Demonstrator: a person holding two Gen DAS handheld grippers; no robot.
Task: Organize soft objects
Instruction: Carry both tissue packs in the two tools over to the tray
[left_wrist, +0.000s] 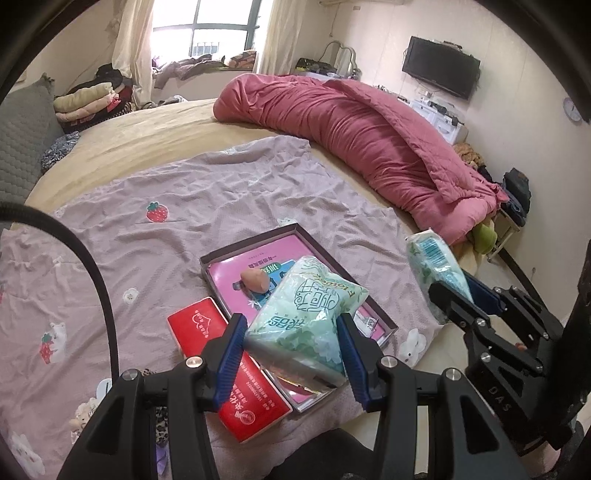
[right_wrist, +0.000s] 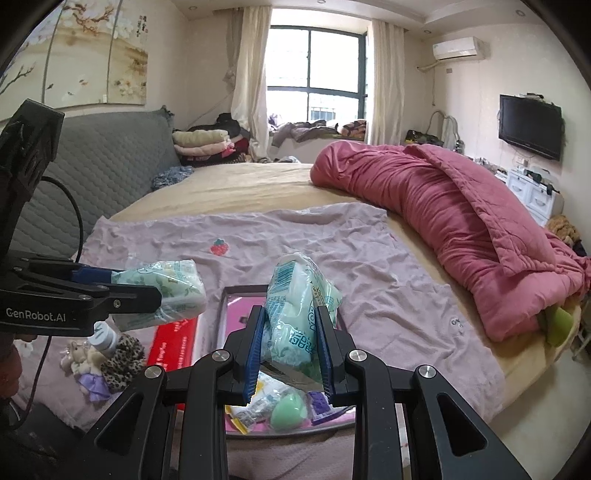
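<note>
My left gripper (left_wrist: 291, 332) is shut on a pale green tissue pack (left_wrist: 306, 314) and holds it above the open box (left_wrist: 384, 325) with a pink lining. It also shows in the right wrist view (right_wrist: 166, 291). My right gripper (right_wrist: 290, 321) is shut on a second green tissue pack (right_wrist: 295, 306), held upright above the same box (right_wrist: 236, 295). That pack shows at the right of the left wrist view (left_wrist: 432, 262). A small pink soft lump (left_wrist: 255, 281) lies in the box.
A red tissue box (left_wrist: 229, 373) lies left of the open box on the lilac blanket (left_wrist: 184, 206). A green egg shape (right_wrist: 288, 410), a purple piece and wrappers lie in the box. A small doll, bottle and leopard scrunchie (right_wrist: 122, 354) sit at left. A rolled pink quilt (left_wrist: 354, 129) lies behind.
</note>
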